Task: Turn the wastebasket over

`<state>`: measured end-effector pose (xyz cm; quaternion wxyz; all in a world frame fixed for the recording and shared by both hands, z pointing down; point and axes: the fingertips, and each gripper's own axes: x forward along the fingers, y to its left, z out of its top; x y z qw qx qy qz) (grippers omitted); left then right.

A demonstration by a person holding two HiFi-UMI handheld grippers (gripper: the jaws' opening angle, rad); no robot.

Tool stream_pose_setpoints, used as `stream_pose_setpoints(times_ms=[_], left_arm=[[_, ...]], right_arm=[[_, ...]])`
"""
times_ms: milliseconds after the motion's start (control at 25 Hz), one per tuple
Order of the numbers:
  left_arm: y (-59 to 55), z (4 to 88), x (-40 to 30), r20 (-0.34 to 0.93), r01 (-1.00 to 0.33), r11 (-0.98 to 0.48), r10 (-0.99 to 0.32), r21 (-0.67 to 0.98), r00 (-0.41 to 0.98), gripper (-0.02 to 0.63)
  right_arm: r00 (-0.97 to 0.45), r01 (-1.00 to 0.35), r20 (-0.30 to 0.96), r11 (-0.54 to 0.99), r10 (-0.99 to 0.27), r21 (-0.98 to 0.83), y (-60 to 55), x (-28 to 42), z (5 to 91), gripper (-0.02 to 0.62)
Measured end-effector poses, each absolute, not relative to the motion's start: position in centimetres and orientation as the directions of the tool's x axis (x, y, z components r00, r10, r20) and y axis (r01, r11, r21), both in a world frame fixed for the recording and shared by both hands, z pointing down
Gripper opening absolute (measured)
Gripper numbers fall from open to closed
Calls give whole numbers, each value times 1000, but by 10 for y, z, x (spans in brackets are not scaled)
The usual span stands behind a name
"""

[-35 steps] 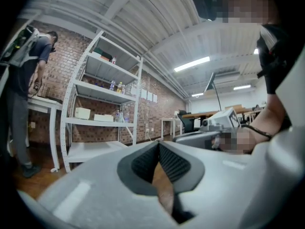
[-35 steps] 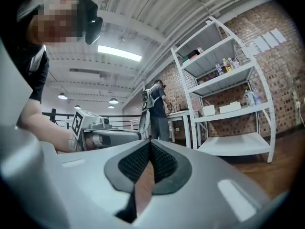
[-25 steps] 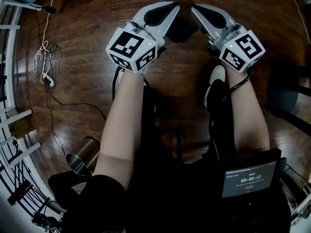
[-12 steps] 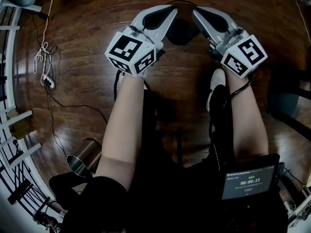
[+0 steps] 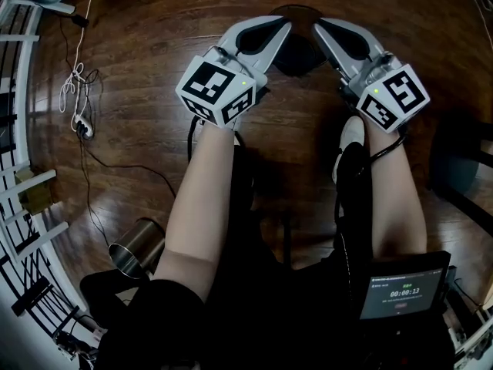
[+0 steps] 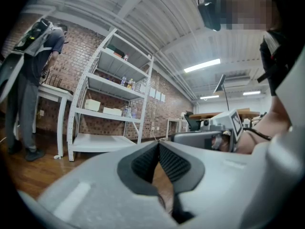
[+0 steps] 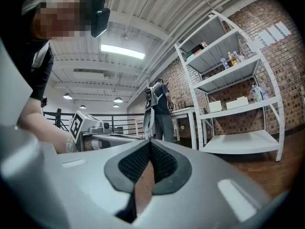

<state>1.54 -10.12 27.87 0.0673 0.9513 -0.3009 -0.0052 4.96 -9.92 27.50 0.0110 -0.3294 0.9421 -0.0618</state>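
Wooden floor point(image 5: 146, 83): wastebasket point(image 5: 299, 54) by left tool point(image 5: 283, 28)

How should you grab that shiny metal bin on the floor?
Best bet: pinch the thin rim of the shiny metal bin, one finger inside, one outside, coming at its open end, toward the head view's lower left. Its round body looks too wide. The left gripper is shut, so open first.

floor point(image 5: 139, 75) dark brown wood | shelf point(image 6: 106, 85) white | wall point(image 6: 74, 51) red brick | left gripper point(image 5: 283, 28) grey, cube point(image 5: 216, 91) black-and-white squares
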Motion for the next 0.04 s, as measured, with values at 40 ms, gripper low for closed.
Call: stream_pose_setpoints(times_ms=[40], left_arm=[[-100, 278, 13, 30, -573, -809, -575, 130, 818, 0]], right_arm=[[-785, -617, 21, 778, -619, -123, -97, 47, 276, 9]])
